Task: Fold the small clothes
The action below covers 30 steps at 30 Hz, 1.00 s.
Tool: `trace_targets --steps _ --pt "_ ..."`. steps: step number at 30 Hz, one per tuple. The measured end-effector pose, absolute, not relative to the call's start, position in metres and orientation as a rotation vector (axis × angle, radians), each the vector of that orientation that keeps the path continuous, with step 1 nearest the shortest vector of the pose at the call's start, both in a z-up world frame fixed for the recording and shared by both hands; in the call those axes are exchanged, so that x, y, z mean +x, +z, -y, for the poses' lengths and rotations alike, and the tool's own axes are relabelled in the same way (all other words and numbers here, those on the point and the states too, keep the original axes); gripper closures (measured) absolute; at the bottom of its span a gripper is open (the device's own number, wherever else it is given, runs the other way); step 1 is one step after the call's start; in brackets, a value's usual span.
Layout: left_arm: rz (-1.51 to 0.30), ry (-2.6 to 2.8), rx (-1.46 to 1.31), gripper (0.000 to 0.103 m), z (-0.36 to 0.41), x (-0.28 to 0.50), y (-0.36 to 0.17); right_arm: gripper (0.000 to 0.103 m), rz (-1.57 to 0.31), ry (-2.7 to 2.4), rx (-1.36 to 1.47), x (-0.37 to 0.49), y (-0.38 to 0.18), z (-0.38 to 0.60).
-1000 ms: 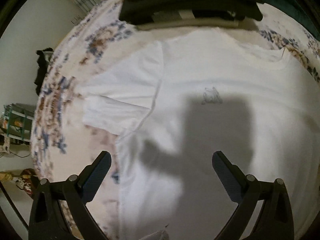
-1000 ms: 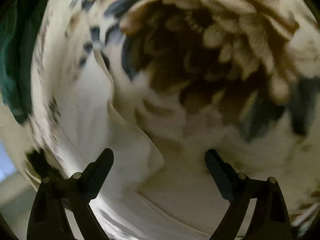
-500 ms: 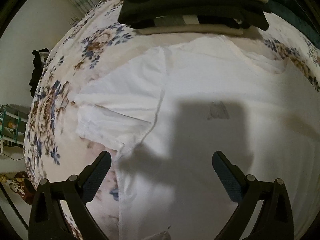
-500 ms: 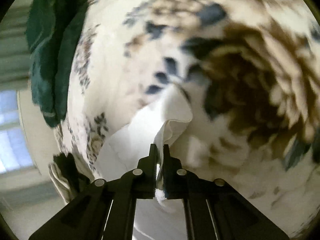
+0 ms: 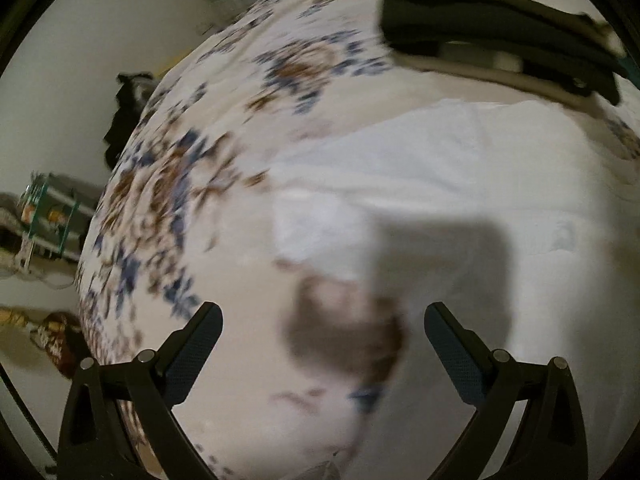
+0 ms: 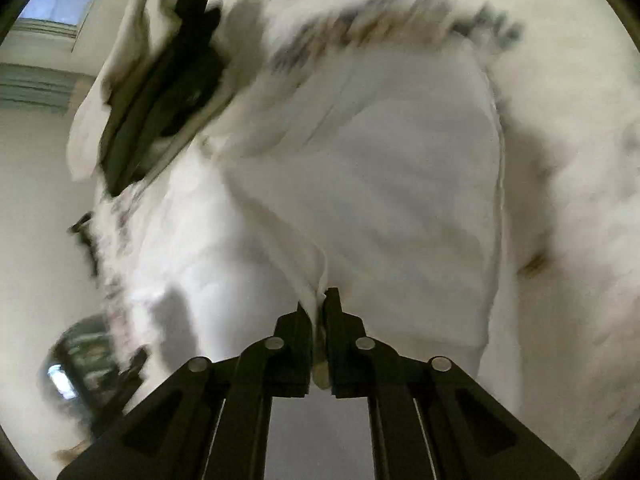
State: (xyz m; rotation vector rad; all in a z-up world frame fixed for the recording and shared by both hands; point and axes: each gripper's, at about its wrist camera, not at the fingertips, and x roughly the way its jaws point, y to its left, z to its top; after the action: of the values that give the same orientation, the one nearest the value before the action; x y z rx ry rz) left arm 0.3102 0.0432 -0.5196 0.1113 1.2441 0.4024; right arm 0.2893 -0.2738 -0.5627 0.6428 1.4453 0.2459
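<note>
The right claw [image 6: 319,304] pinched a fold of the white shirt [image 6: 360,184] between its nearly closed jaws, which were opening a little. From this grip the cloth ran up and away over the flowered bed [image 6: 568,128], toward the stack of dark folded clothes [image 6: 160,92]. The left claw [image 5: 322,344] was spread wide and held nothing; it hung over bare bedcover [image 5: 168,184], with the shirt [image 5: 460,184] lying ahead and to its right. I judge the right hand was nearer, so the fold depended on it.
</note>
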Motion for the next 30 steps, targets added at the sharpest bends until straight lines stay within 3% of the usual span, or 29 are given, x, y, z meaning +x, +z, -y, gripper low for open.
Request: trace_targets --steps 1,4,7,13,17,22,26,28,30 --pt "-1.251 0.422 0.097 0.0 -0.055 0.306 -0.52 0.07 -1.43 0.239 0.687 0.286 -0.561 0.278" --pt "-1.269 0.464 0.055 0.0 -0.082 0.295 -0.521 0.054 -1.35 0.127 0.806 0.271 -0.551 0.305" --pt "-1.291 0.502 0.017 0.0 -0.101 0.289 -0.527 0.052 -1.375 0.067 0.818 0.259 -0.562 0.309" --pt "-1.31 0.499 -0.053 0.0 -0.118 0.288 -0.535 0.052 -1.685 0.2 0.774 0.24 -0.63 0.234" --pt "-1.331 0.412 -0.23 0.0 -0.124 0.292 -0.539 0.052 -1.63 0.182 0.815 0.215 -0.621 0.225" --pt "-1.341 0.213 -0.75 0.001 -0.14 0.302 -0.568 0.052 -1.536 0.037 0.817 0.199 -0.608 0.239" --pt "-1.303 0.189 -0.945 0.006 -0.146 0.318 -0.588 0.052 -1.531 -0.045 0.859 0.196 -0.614 0.256" --pt "-1.27 0.241 -0.958 0.012 -0.152 0.325 -0.591 0.052 -1.517 -0.075 0.889 0.202 -0.615 0.257" --pt "-1.253 0.279 -0.935 0.038 -0.155 0.33 -0.59 0.052 -1.508 -0.088 0.9 0.202 -0.615 0.258"
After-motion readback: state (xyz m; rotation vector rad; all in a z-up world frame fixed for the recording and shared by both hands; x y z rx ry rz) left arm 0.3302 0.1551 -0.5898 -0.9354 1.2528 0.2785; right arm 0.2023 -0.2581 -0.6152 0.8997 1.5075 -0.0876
